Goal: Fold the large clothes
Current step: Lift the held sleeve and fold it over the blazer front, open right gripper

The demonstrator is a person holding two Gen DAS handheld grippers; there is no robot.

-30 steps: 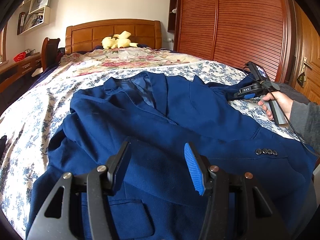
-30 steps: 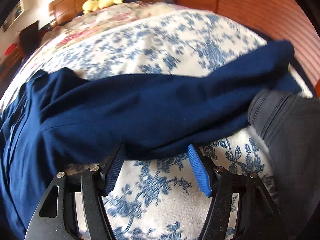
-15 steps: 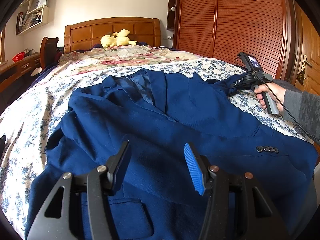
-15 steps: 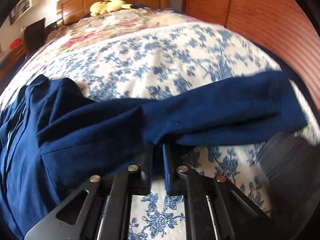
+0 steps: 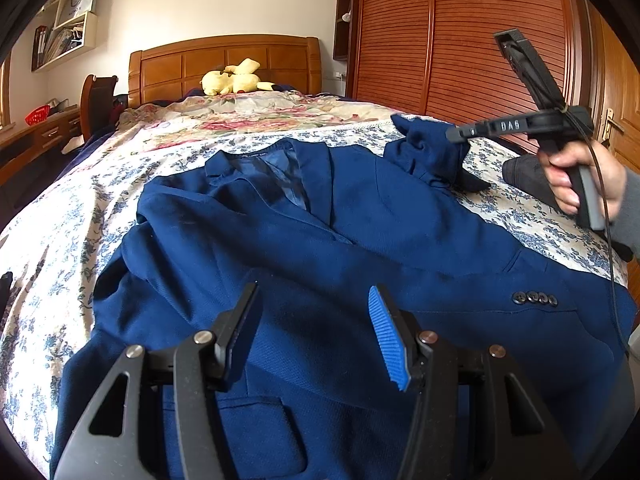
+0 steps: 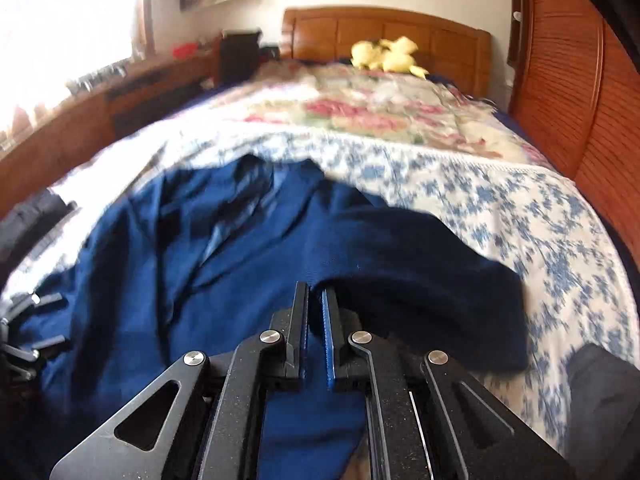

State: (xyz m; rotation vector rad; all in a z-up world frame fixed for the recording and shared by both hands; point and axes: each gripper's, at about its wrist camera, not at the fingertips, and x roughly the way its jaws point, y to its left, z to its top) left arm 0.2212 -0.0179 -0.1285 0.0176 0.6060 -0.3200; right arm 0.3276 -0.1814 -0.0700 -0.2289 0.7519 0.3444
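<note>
A navy blue suit jacket (image 5: 304, 248) lies front-up across the bed, collar toward the headboard. Its right sleeve (image 5: 430, 152) is bunched and lifted off the quilt, pinched in my right gripper (image 5: 460, 136), which a hand (image 5: 580, 176) holds at the right. In the right wrist view that gripper (image 6: 315, 300) is shut on the sleeve's (image 6: 420, 272) fabric edge, with the jacket body (image 6: 160, 272) spread to the left. My left gripper (image 5: 312, 312) hovers open over the jacket's lower front, nothing between its fingers. A cuff with several buttons (image 5: 535, 298) rests at the right.
The bed has a blue floral quilt (image 5: 60, 240) and a wooden headboard (image 5: 224, 60) with a yellow plush toy (image 5: 234, 78). A slatted wooden wardrobe (image 5: 460, 40) runs along the right. A dark grey cloth (image 5: 524, 176) lies by the hand. A desk (image 5: 36, 136) stands at the left.
My right gripper shut on the sleeve edge, then rose and swung left over the jacket, lifting and bunching the sleeve. The left gripper stayed still and open.
</note>
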